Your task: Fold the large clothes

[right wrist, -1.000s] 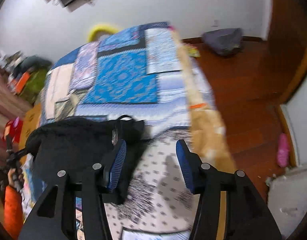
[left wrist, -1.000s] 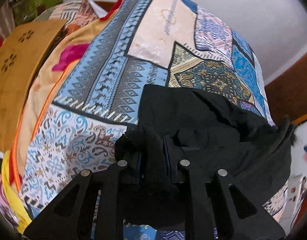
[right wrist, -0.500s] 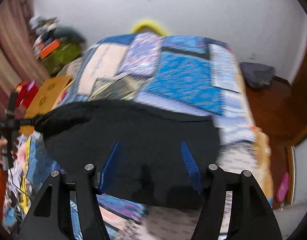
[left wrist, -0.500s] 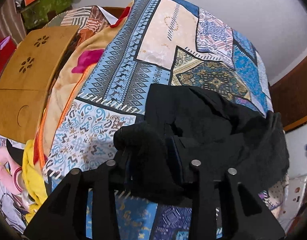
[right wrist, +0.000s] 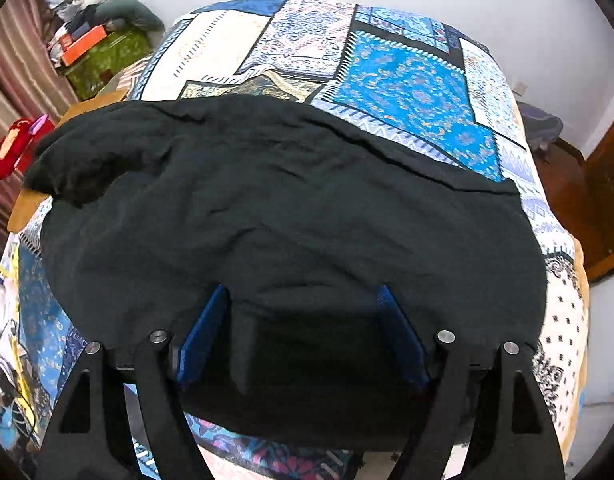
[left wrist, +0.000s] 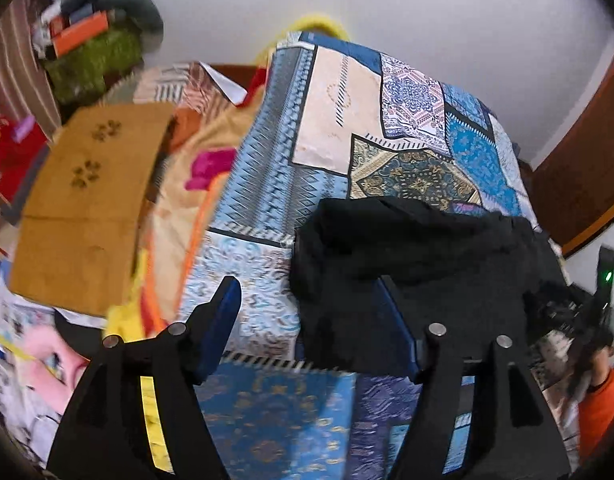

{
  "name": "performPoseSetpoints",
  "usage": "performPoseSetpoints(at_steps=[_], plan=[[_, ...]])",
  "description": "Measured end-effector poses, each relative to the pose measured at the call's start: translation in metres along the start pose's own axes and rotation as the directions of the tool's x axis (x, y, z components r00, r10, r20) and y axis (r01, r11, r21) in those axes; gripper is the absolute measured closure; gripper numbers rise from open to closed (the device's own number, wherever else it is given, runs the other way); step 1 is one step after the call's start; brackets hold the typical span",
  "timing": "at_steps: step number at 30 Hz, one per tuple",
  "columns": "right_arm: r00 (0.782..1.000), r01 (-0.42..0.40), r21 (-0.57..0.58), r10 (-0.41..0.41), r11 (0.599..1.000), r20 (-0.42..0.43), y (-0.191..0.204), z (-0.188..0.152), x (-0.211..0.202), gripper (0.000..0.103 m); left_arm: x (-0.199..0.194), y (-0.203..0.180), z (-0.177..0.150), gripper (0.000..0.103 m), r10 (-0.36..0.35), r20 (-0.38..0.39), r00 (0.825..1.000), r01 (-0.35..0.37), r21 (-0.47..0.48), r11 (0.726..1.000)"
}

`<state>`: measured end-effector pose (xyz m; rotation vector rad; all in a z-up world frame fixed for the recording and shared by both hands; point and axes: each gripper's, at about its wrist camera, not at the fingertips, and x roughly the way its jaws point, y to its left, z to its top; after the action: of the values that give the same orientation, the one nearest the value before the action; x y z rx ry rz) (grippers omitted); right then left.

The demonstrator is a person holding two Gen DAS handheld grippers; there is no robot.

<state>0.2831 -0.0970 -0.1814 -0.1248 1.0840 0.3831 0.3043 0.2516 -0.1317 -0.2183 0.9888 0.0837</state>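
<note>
A large black garment (left wrist: pixel 419 264) lies bunched on the patchwork bedspread (left wrist: pixel 339 112). My left gripper (left wrist: pixel 307 316) hovers over the garment's left edge with its jaws opening. The cloth lies by the right pad (left wrist: pixel 395 328), and neither pad presses on it. In the right wrist view the same black garment (right wrist: pixel 287 208) spreads wide across the bedspread (right wrist: pixel 407 80). My right gripper (right wrist: pixel 303 320) hangs above its near part, jaws opening, with cloth below and between the blue pads (right wrist: pixel 205 332) but not pinched.
A wooden board (left wrist: pixel 87 200) lies at the bed's left side, beside orange and yellow bedding. A green box (left wrist: pixel 91 52) with clutter stands in the far left corner. An orange sleeve (left wrist: pixel 599 408) shows at the right. Wooden floor (right wrist: pixel 567 184) with a grey heap (right wrist: pixel 541 124) runs along the bed's right.
The left gripper let go of the black cloth, spread its jaws and rose. The right gripper swung from the garment's right edge to over its middle, and its jaws widened.
</note>
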Motion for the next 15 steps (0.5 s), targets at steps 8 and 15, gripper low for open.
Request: performPoseSetpoints(at_steps=[8, 15], plan=[[0.992, 0.001, -0.029, 0.002, 1.0, 0.128, 0.017, -0.002, -0.043, 0.028, -0.002, -0.047, -0.017, 0.035, -0.047, 0.037, 0.998, 0.043, 0.104, 0.994], [0.975, -0.021, -0.081, 0.038, 0.996, 0.217, 0.026, 0.007, -0.059, 0.028, 0.008, -0.13, -0.015, 0.035, -0.125, 0.098, 0.987, 0.099, 0.234, 0.967]])
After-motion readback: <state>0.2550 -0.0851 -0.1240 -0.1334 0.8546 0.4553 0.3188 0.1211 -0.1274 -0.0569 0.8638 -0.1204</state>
